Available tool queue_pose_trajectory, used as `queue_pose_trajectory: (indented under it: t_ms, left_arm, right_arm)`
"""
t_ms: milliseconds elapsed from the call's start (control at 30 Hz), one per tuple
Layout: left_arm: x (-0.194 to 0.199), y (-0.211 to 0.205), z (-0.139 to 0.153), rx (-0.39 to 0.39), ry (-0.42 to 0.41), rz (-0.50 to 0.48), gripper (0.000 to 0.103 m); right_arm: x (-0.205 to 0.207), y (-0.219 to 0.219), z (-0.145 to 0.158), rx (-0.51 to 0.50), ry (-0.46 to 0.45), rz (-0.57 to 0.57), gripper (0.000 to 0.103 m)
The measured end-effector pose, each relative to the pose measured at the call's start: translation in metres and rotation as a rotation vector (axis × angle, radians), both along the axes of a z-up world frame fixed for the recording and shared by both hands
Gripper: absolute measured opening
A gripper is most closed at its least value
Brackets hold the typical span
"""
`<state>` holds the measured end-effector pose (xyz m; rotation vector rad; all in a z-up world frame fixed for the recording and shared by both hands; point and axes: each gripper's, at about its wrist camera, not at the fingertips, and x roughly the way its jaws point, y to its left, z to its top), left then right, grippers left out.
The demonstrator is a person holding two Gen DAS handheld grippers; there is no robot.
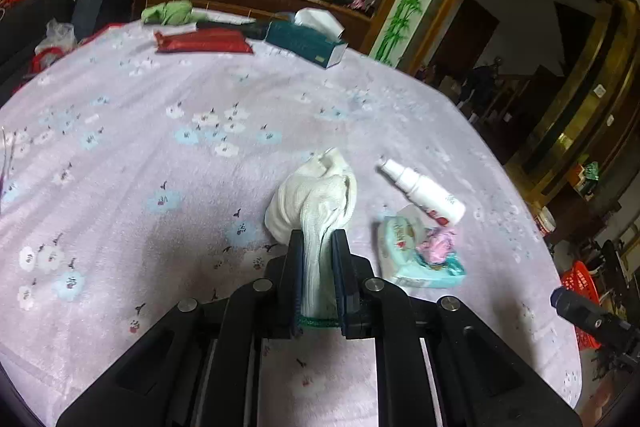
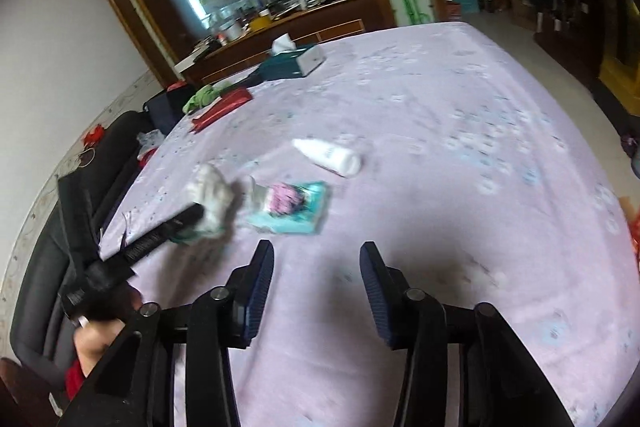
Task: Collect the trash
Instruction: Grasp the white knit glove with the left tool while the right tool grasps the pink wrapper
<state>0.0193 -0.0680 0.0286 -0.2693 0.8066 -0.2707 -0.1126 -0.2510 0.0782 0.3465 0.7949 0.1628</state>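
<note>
My left gripper [image 1: 318,239] is shut on a white cloth [image 1: 316,199] with a green hem, which bunches up ahead of the fingertips over the lilac flowered tablecloth [image 1: 160,147]. To its right lie a pale blue wet-wipe pack [image 1: 416,259] with a crumpled pink wrapper [image 1: 438,245] on it, and a white spray bottle [image 1: 424,189] on its side. In the right wrist view my right gripper [image 2: 316,267] stands open above the tablecloth [image 2: 440,187], nothing between its fingers. Ahead of it are the wipe pack [image 2: 294,215], pink wrapper [image 2: 284,201], bottle [image 2: 332,153], and the left gripper [image 2: 196,215] with the cloth [image 2: 210,195].
At the table's far end sit a teal tissue box [image 1: 306,39], a red flat pouch [image 1: 202,41] and a green cloth [image 1: 168,13]. A dark sofa [image 2: 60,267] runs along the left edge. A red basket [image 1: 580,287] stands on the floor at right.
</note>
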Motion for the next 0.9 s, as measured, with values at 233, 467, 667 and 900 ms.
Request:
queue_pose_trajectory:
  t_ms: [233,467,667,900]
  left_arm:
    - [0.023,-0.006,-0.017,-0.006,0.079,-0.022,0.017]
    - [0.022,-0.008,-0.019,0.008,0.077,-0.035,0.018]
    - [0.021,-0.008,-0.017,-0.001,0.059,-0.039,0.013]
    - [0.019,-0.007,-0.016,-0.002,0.050,-0.041,0.013]
  right_arm:
    - [0.048,0.024,-0.008,0.040,0.038,0.004,0.040]
    - [0.080,0.037,-0.016,-0.002,0.058,-0.001,0.039]
    - [0.093,0.043,-0.031,-0.044,0.077,0.001,0.035]
    - [0.098,0.054,-0.043,-0.107,0.055,0.034,0.034]
